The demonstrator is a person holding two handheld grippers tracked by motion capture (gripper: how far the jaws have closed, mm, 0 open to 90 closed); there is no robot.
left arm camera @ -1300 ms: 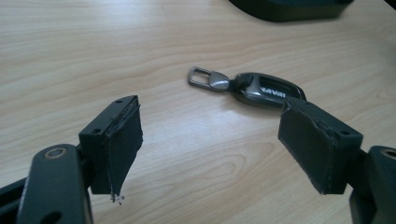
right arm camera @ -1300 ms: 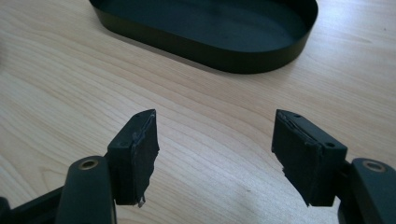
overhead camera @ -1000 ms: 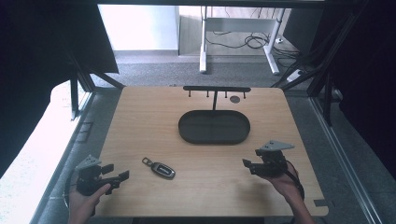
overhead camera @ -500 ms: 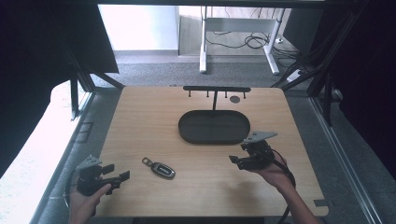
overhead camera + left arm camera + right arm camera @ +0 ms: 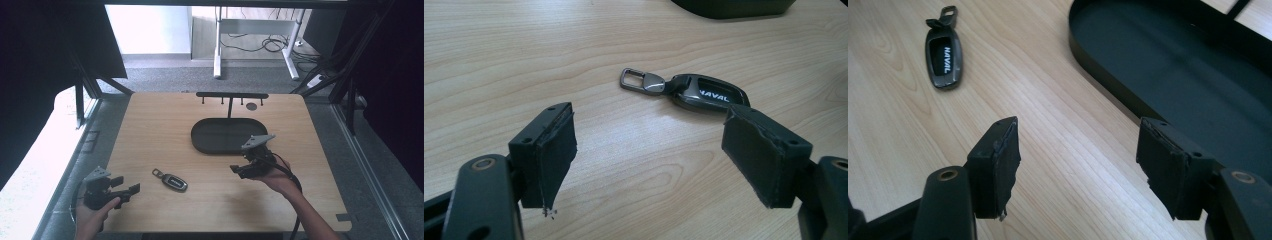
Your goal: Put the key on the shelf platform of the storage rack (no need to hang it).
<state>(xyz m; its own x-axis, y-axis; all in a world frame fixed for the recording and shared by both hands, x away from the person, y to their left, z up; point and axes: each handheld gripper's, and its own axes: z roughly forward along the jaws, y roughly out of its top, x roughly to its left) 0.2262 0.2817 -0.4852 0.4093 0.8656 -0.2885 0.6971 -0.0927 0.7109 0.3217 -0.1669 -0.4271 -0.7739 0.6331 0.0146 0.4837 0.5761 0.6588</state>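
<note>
A: How does the right gripper [image 5: 240, 170] stand?

B: Released, its jaws apart with only bare wood between them. It hangs over the table [image 5: 150, 125], just in front of the near rim of the dark oval tray [image 5: 200, 142].

A: And the left gripper [image 5: 131, 189]?

B: Released as well, nothing between its pads [image 5: 555, 145]. It sits at the near left corner of the table, pointing toward the key fob [image 5: 171, 180].

A: Where does the key fob lie?

B: Flat on the wood, between the two grippers and nearer the left one, touching neither. Its metal clip [image 5: 638, 81] points away from the tray, which is well apart from it.

A: Anything farther off?

B: A black rack [image 5: 231, 96] with small hooks stands behind the tray, at the far edge.
</note>
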